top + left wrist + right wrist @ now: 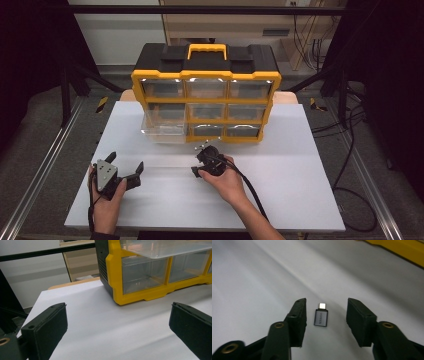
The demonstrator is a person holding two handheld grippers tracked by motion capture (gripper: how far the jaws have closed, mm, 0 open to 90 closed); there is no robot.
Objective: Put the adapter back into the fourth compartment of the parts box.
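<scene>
A small grey USB adapter [321, 318] with a silver plug lies flat on the white board [257, 285]. My right gripper [326, 303] is lowered over it with one jaw on each side, and a gap stays between each pad and the adapter. In the high view the right gripper [199, 164] sits just in front of the yellow and black drawer organizer [206, 75]. My left gripper [125, 161] rests wide open at the board's left, with nothing between its jaws. In the left gripper view it [118, 317] looks toward the organizer [112, 272].
One clear drawer [162, 130] at the organizer's left is pulled out over the board; in the left gripper view this drawer [162, 250] juts out overhead. The white board [280, 190] has bare surface at the right and front. Metal rails and cables run beside the table.
</scene>
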